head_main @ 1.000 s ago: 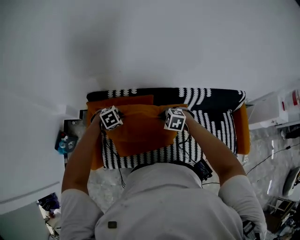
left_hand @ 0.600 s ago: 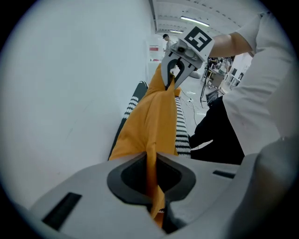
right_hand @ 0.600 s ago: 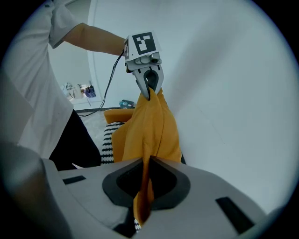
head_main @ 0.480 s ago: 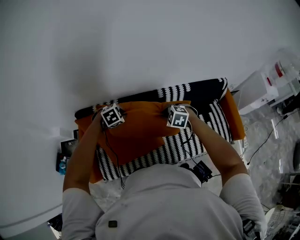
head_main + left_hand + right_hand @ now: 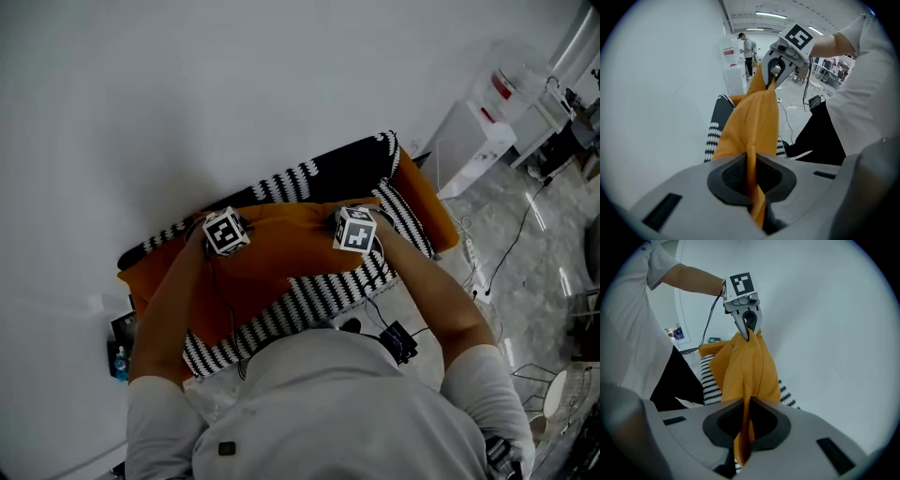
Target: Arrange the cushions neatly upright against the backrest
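Holds one orange cushion (image 5: 281, 258) by its top edge with both grippers. Clamps the left gripper (image 5: 751, 171) shut on a fold of the orange cloth: pads pressed on it from both sides, a strip of cloth trailing down past the jaws. Clamps the right gripper (image 5: 744, 420) the same way on the other top corner, with a thin pleat pinched between closed jaws. Shows, in each gripper view, the opposite gripper biting the far corner, and the cushion stretched and sagging between the two.

Holds the cushion over the sofa (image 5: 319, 300), black with white stripes, toward its left half in the head view, just in front of the backrest (image 5: 347, 169) and near the wall (image 5: 234, 94). Cannot tell whether the lower edge touches the seat.

Shows an orange end piece (image 5: 427, 197) at the sofa's right end and an orange patch (image 5: 150, 272) at the left end; cannot tell cushion from armrest there. Reaches forward with the left forearm (image 5: 173, 309) and the right forearm (image 5: 431, 291), both bare below white short sleeves, marker cubes facing up.

Shows, beyond the sofa's right end, a white cabinet (image 5: 464, 141) on a pale marbled floor (image 5: 534, 309), with a cable (image 5: 511, 248) trailing across it.
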Demonstrator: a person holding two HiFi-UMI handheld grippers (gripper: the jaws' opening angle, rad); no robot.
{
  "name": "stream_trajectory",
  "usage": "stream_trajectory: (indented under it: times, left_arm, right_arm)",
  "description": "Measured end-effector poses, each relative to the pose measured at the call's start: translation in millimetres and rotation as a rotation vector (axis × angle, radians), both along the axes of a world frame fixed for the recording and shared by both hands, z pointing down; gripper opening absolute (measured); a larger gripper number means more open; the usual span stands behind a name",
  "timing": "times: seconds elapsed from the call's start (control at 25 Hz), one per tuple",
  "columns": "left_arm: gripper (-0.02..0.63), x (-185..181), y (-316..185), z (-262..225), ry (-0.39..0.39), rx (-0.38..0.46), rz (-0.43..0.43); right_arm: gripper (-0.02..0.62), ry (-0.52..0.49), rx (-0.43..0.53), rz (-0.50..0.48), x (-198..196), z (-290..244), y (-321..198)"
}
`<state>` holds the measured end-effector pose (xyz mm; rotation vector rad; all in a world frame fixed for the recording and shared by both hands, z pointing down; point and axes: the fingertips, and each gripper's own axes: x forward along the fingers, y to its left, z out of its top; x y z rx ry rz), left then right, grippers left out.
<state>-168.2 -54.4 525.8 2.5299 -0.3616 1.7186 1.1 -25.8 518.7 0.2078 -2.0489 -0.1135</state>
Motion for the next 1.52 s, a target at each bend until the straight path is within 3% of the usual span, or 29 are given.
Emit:
stream_trajectory:
  times: [0.44,0.64,1.08,1.52]
  left_arm:
    - [0.028,191,27,5,-0.011,0.012,0.128]
    - [0.028,247,33,10,-0.018,0.002,0.185]
    - [0.026,306,-6,22,-0.011,-0.030,0.288]
    - [0.025,322,-75,37,0.009,-0.054,0.321]
  right_arm:
    - [0.037,0.005,0.020,0.152,189,0,47]
    - [0.037,0.005,0.022,0.218,243,5,59]
    - [0.037,0.028,-0.012,0.299,292,26,31]
    - [0.037,0.065,-0.027,0.347,307,36,-36]
